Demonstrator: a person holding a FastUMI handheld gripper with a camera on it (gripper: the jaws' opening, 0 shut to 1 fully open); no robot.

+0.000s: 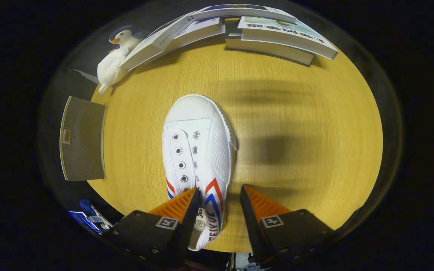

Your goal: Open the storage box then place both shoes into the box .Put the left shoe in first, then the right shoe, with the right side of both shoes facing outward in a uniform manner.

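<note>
A white canvas shoe point(198, 143) with red and blue chevrons on its side lies on the round wooden table point(315, 113), toe pointing away from me. My gripper point(220, 191) straddles the shoe's heel end. The left finger point(187, 205) sits over the shoe's opening, and the right finger point(256, 205) stands outside the striped side wall with a small gap of table showing between them. The jaws are open and not pressing on the shoe. A grey-brown flat rectangular panel point(83, 137), possibly the storage box, sits beyond the table's left edge.
Stacked books point(277, 37) and more leaning books point(171, 37) line the table's far edge. A white plush penguin point(115, 60) stands at the far left beside them. A small blue object point(87, 216) lies below the table at the near left. Bare wood lies right of the shoe.
</note>
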